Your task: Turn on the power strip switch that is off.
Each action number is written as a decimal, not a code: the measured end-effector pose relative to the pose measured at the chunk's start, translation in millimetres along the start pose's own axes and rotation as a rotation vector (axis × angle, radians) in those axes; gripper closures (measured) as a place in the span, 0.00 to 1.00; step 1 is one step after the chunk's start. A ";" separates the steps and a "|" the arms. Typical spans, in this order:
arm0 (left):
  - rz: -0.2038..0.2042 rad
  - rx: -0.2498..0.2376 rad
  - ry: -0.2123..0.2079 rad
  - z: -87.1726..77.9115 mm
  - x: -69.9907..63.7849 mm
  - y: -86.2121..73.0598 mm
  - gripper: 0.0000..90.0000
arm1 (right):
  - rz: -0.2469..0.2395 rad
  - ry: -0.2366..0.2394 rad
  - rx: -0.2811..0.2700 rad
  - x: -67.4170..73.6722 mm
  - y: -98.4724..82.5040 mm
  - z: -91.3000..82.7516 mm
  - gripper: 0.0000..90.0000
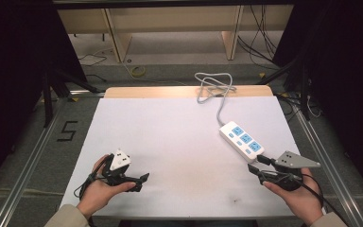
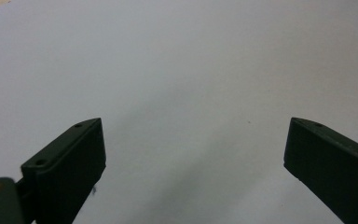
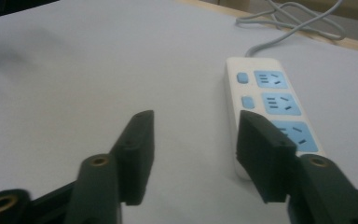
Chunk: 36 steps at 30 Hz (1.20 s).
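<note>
A white power strip (image 1: 242, 138) with three blue sockets lies on the right side of the white table (image 1: 170, 137). Its grey cable (image 1: 212, 87) runs to the far edge and loops there. My right gripper (image 1: 258, 164) is held just in front of the strip's near end, open, with nothing between its jaws. In the right gripper view, the power strip (image 3: 270, 93) lies ahead and to the right of my right gripper (image 3: 196, 130), with the right jaw overlapping its near end. My left gripper (image 1: 140, 182) hovers at the near left, and its own view shows my left gripper (image 2: 193, 140) wide open over bare table.
A wooden strip (image 1: 170, 91) edges the table's far side. Beyond it are a floor with loose cables (image 1: 260, 42) and wooden shelf legs (image 1: 118, 42). Metal frame rails (image 1: 326, 156) run along both sides. Black curtains stand left and right.
</note>
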<state>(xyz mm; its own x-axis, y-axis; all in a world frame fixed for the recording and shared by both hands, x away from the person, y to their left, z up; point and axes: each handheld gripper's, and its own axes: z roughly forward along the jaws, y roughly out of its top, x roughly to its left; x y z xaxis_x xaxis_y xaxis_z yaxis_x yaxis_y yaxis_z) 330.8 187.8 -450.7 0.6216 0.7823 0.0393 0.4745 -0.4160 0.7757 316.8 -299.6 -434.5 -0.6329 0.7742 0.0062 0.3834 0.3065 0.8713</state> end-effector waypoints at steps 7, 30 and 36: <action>0.006 -0.002 0.010 -1.4 -0.6 -0.1 0.08 | 0.021 -0.048 0.021 0.5 3.9 -5.1 0.92; 0.009 -0.005 0.024 -0.8 -1.1 1.5 0.09 | -0.003 -0.085 0.065 -7.4 16.0 4.6 1.00; 0.006 -0.005 0.026 -1.0 -1.1 1.2 0.09 | -0.011 -0.092 0.064 -8.2 20.3 8.4 1.00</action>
<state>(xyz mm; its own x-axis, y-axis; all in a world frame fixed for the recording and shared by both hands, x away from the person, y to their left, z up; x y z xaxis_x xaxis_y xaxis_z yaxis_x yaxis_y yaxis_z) 330.0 186.9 -449.2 0.6081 0.7916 0.0607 0.4674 -0.4188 0.7785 335.5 -295.1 -421.0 -0.5738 0.8174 -0.0510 0.4208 0.3477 0.8379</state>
